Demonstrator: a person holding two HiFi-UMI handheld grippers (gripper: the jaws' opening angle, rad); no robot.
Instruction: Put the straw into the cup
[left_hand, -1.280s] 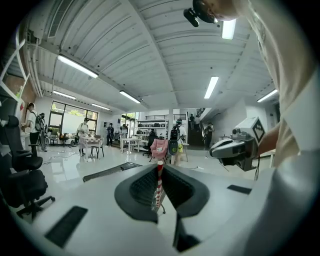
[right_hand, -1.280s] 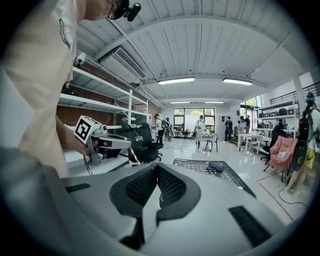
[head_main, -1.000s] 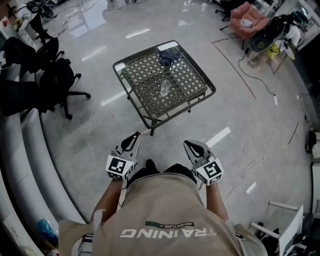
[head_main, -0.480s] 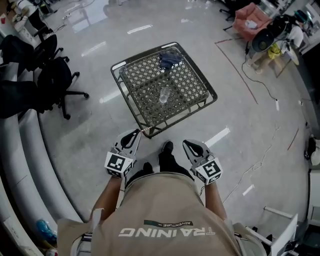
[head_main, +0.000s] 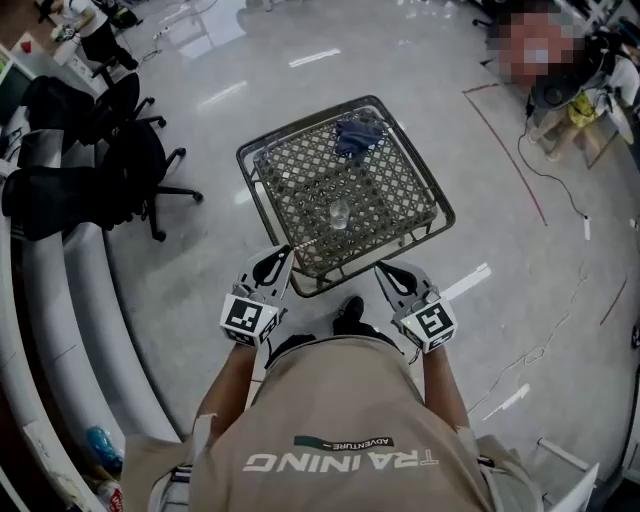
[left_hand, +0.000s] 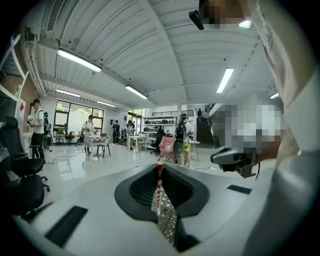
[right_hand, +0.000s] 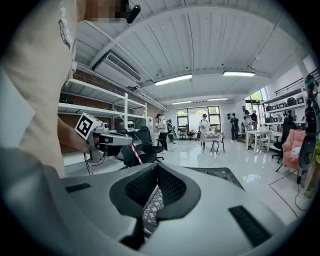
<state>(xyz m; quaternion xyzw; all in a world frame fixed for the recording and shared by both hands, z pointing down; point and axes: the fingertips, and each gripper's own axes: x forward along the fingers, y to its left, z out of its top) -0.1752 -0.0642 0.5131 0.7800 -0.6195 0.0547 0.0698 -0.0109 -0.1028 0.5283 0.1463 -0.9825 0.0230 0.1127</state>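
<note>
Straw (left_hand: 159, 185), red-white striped, pinched upright between the left gripper (head_main: 277, 262) jaws. Right gripper (head_main: 388, 274) jaws closed together, empty. Cup (head_main: 340, 213) stands ahead of both grippers on mesh table (head_main: 309, 126), apart from straw.

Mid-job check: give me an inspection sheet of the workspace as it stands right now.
Surface: metal lattice table, right in front of the person.
Job's things: clear cup upright near the table's middle; red-and-white striped straw in the left gripper, not yet in the cup.
Clutter: blue cloth on the table's far side, apart from the cup.
Grippers: left gripper shut on the straw; right gripper jaws together, nothing between them; both by the table's near edge.
Cables: cable trailing on the floor right of the table; nothing seen on the table.
Surroundings: glossy floor, black office chairs to the left, people standing far off.
</note>
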